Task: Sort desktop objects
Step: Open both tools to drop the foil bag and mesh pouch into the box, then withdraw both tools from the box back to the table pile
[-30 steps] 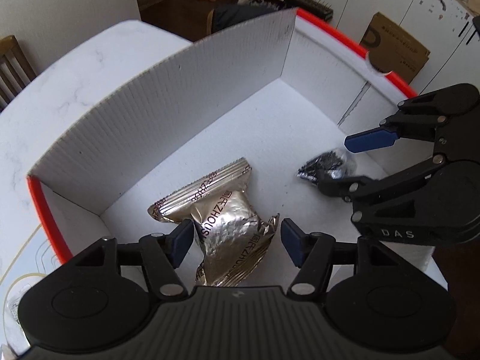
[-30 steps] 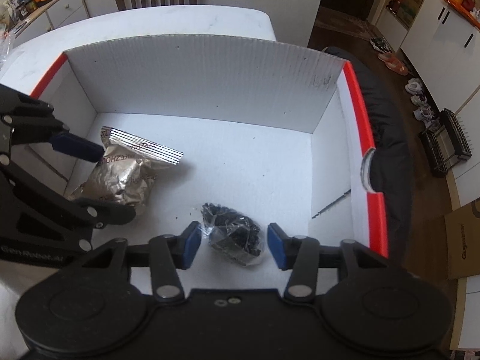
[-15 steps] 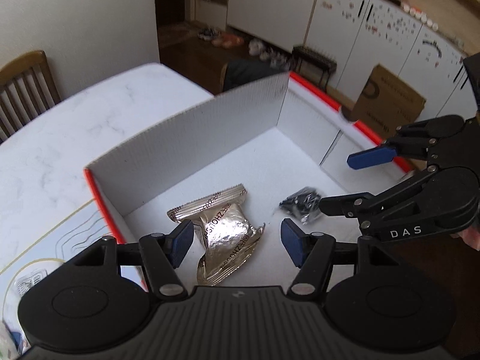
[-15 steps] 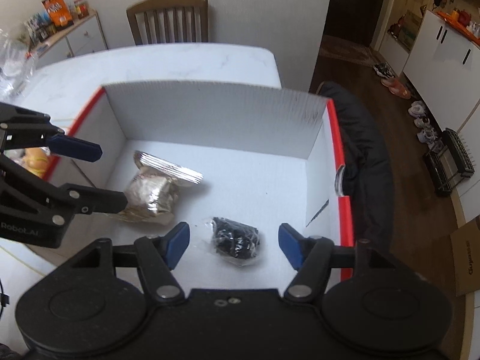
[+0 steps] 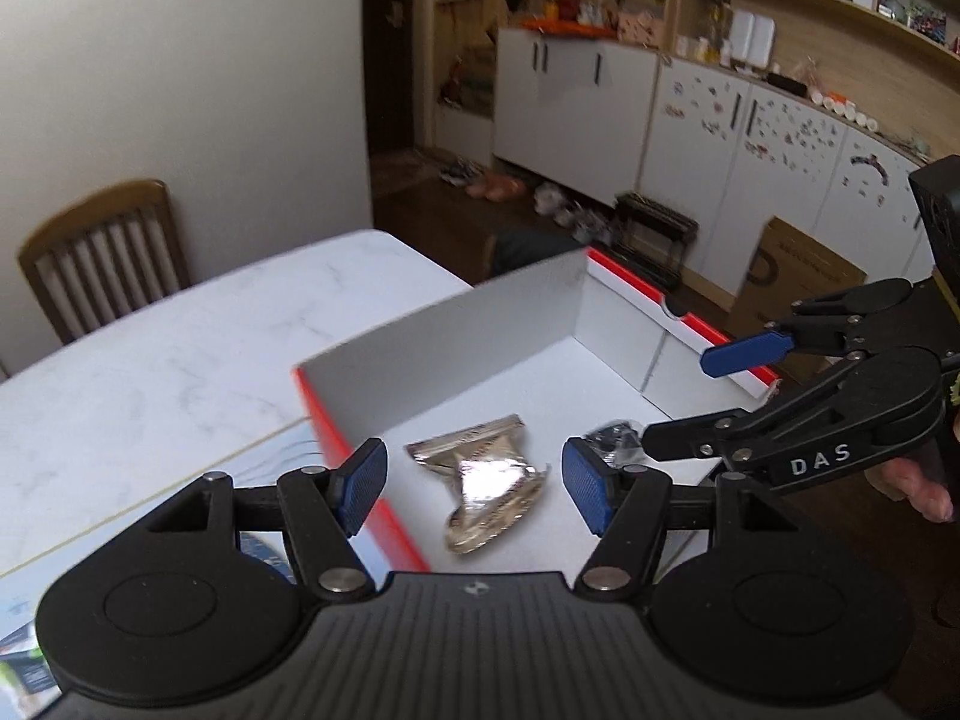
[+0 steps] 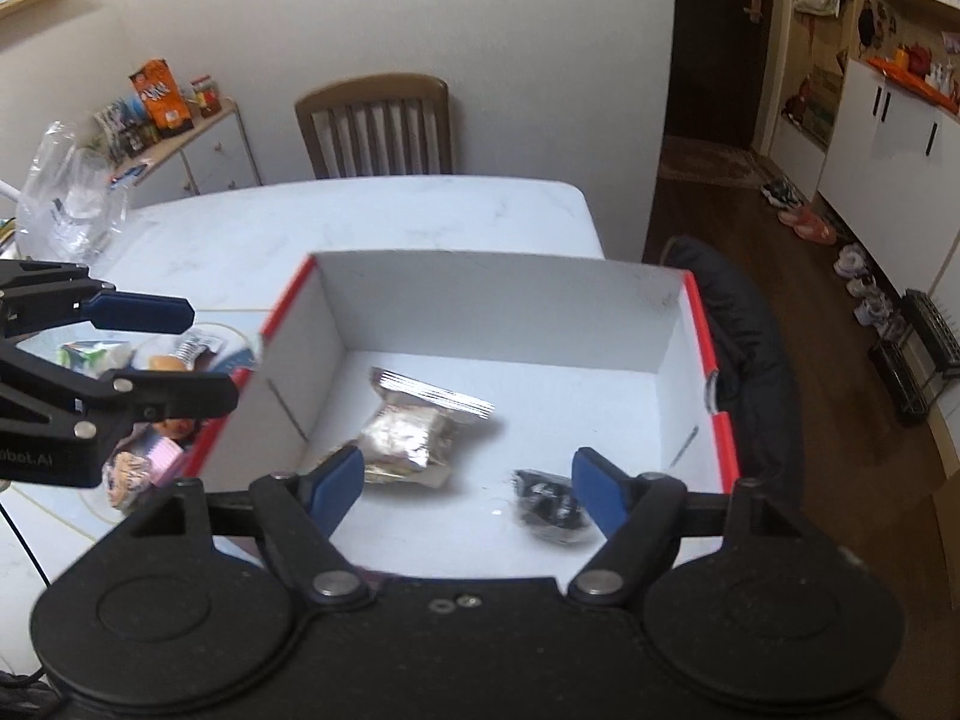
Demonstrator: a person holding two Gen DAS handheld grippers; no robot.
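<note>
A white marble-pattern table (image 6: 372, 222) fills the middle of both views, with a wooden chair (image 6: 375, 126) at its far edge and white cabinets (image 5: 738, 138) across the upper right of the left wrist view. On the table I see a white box with red rims (image 6: 504, 312), open at the top. Inside it, left of centre in the right wrist view, lies a silver foil packet (image 6: 414, 426); a small dark wrapped item (image 6: 549, 507) lies lower right of it on the box floor, apart from the packet. My left gripper (image 5: 474, 486) sits low in its frame above the box, blue pads spread wide with nothing between them. My right gripper (image 6: 465, 489) is likewise spread and empty, above the near edge of the box. More small packets (image 6: 138, 456) lie on the table outside the box, at the left of the right wrist view.
</note>
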